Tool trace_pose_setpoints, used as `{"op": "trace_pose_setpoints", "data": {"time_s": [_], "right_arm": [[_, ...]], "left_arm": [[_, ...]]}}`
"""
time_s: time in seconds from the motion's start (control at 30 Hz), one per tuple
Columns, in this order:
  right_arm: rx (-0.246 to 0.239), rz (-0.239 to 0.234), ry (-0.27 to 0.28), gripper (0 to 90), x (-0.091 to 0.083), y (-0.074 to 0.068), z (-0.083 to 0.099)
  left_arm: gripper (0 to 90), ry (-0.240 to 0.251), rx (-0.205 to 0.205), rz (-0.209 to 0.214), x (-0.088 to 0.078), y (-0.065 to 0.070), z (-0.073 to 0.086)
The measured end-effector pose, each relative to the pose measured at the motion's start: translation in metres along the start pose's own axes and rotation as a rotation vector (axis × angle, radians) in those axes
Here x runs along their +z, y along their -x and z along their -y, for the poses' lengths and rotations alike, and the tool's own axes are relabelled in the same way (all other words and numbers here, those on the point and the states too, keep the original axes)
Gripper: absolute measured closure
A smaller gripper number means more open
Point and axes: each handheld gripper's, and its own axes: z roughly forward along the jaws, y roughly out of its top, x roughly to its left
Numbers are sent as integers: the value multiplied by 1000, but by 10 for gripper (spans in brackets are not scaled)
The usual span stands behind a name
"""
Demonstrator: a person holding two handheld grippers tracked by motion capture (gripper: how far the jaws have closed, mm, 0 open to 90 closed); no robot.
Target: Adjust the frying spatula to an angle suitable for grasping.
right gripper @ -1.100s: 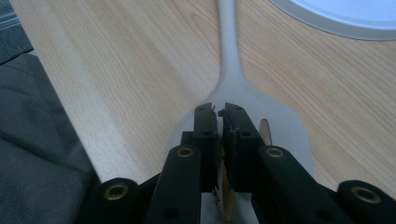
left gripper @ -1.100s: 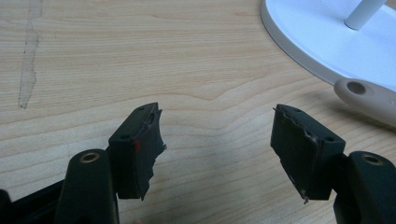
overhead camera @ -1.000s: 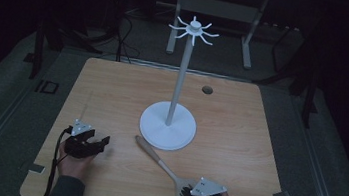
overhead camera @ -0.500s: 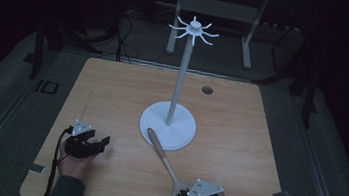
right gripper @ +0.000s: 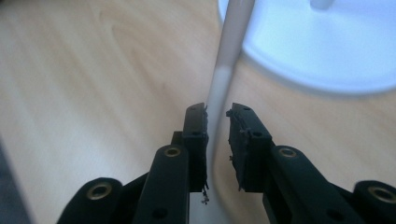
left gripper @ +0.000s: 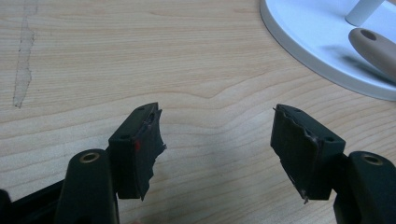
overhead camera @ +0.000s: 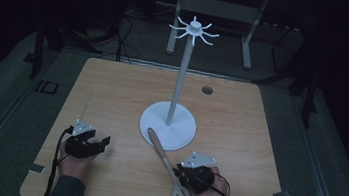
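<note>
- A slotted spatula (overhead camera: pixel 172 171) lies near the table's (overhead camera: pixel 113 85) front edge, right of centre; its wooden handle tip rests over the rim of a white hook stand's base (overhead camera: pixel 181 129).
- The right gripper (overhead camera: pixel 193 175) clamps the spatula's shaft between nearly closed jaws.
- The left gripper (overhead camera: pixel 87 143) sits near the front-left corner, jaws spread wide, holding nothing.
- Judging from this, the spatula is grasped but not yet hung on the stand's top hooks (overhead camera: pixel 194 30).
</note>
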Motion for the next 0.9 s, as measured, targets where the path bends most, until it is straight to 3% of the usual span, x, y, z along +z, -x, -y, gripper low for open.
{"op": "trace_pose_setpoints", "data": {"time_s": [0.13, 0.27, 0.5, 0.7, 0.9], "right_arm": [[40, -25, -25, 700, 22, 8, -16], [28, -28, -70, 659, 41, 8, -26], [19, 0, -139, 674, 69, 8, -36], [22, 13, -173, 712, 72, 9, -36], [32, 30, -186, 730, 64, 26, -31]], "left_arm": [[336, 4, -6, 2, 0, 0, 0], [336, 3, -5, 4, 0, 0, 0], [336, 6, -5, 4, -1, -1, 0], [335, 7, -8, 3, -1, -1, 0], [336, 6, -8, 3, -1, -2, 0]]}}
